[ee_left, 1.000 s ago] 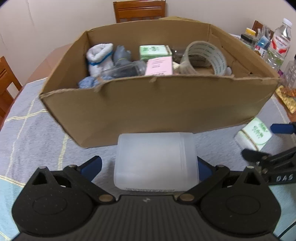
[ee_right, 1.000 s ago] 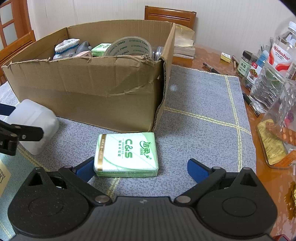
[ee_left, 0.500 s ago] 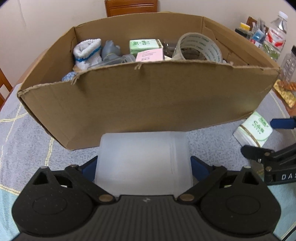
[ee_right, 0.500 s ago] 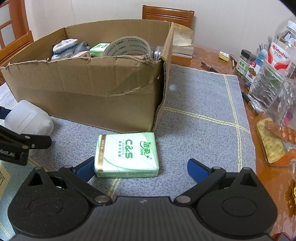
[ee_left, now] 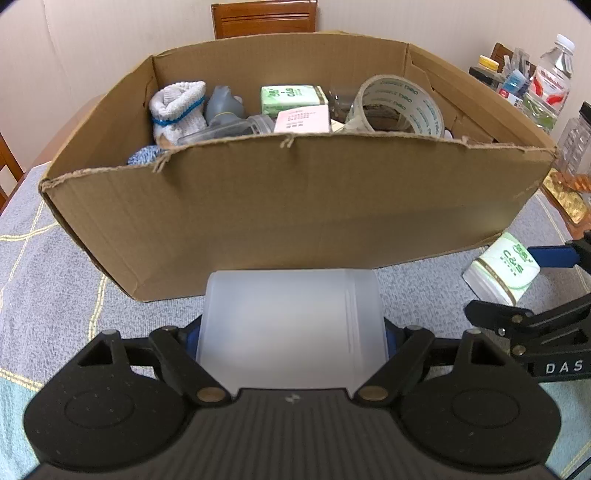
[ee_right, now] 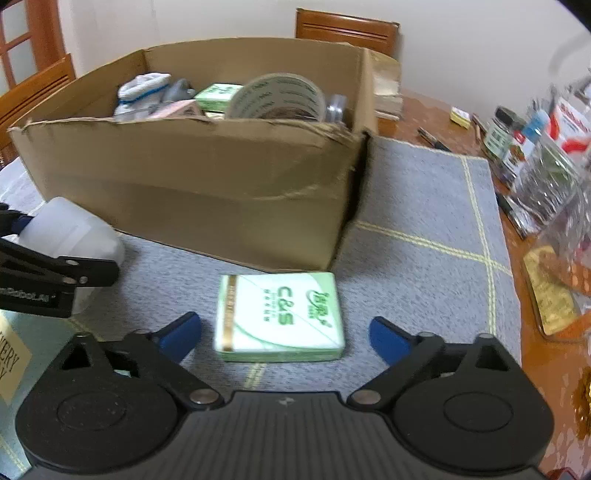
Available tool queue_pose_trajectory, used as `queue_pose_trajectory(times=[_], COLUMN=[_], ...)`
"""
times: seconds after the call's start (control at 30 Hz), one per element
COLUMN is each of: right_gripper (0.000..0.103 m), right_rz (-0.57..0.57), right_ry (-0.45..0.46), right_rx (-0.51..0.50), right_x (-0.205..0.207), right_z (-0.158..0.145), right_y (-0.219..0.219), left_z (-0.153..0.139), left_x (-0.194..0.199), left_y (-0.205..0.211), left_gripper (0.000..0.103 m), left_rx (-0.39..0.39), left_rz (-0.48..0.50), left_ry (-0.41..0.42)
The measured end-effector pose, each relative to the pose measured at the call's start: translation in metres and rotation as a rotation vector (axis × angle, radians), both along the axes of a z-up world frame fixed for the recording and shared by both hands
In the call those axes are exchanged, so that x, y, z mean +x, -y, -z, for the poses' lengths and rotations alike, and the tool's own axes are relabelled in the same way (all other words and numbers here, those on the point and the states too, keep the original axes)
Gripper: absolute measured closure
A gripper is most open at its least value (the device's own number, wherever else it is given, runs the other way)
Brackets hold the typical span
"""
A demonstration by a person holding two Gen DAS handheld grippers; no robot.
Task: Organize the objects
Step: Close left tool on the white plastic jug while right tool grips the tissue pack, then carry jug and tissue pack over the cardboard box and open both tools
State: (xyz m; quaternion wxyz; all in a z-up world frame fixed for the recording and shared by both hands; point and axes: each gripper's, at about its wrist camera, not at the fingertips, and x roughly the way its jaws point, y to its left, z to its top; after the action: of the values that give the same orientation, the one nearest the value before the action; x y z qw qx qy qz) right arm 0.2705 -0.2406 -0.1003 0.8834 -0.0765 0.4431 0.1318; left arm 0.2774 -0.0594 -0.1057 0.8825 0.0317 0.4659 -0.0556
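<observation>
Left hand-held gripper: its two fingers press on the sides of a white jar, so it is pinching the jar. The jar is close in front of the camera, low, before the near wall of the box; I cannot tell if it rests on the cloth or is lifted a little.

Right hand-held gripper: fingers spread wide, holding nothing. The blue pads stand one at each side of the tissue pack, apart from it.

Tissue pack: it lies flat on the grey cloth of the desk, straight ahead of the right hand-held gripper and between its fingers. Its long side seems to run across the gap, from one finger to the other, but the pack is almost square, so this is not sure. The right hand is the nearer one; the left one is busy with the jar.

Coming move, as I judge: the right fingers only need to close on the pack; then both things must go up and over the near wall.

Box: cardboard, open on top, just behind jar and pack. Inside are a tape roll, a sock, another green pack and a pink card.

Far side: bottles at the right edge of the desk, a chair behind the box.
</observation>
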Motion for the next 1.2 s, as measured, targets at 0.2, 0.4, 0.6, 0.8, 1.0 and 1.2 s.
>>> queue_pose_trajectory(times=[0.2,0.4,0.6,0.8,1.0,1.2], right_gripper=[0.033,0.034,0.034,0.034,0.034,0.034], right_rz=[-0.021,-0.024,-0.069,-0.109,-0.140,-0.160], right_ry=[0.008,-0.014,-0.033,-0.017,0.057,0.136], right_rx=[-0.006,-0.005,0.007,0.021,0.036,0.031], right_x=[-0.005,-0.005,-0.010,-0.016,-0.015,0.002], right_z=[-0.007,-0.011,-0.027,-0.063,-0.103,-0.128], right_y=[-0.007,-0.006,-0.004,0.003,0.002,-0.010], left_z=[-0.002,-0.006,-0.021,-0.056,-0.103,-0.139], left_x=[-0.002,-0.007,-0.017,-0.029,-0.023,0.009], left_y=[-0.001,-0.002,-0.006,-0.017,-0.025,-0.032], left_gripper=[0.020,0.020,0.020,0.020,0.020,0.020], left_rx=[0.002,0.003,-0.002,-0.022,-0.015,0.007], left_rz=[0.021,0.066,0.151,0.219,0.224,0.201], left_ry=[-0.005,-0.028,-0.051,-0.042,0.021,0.125])
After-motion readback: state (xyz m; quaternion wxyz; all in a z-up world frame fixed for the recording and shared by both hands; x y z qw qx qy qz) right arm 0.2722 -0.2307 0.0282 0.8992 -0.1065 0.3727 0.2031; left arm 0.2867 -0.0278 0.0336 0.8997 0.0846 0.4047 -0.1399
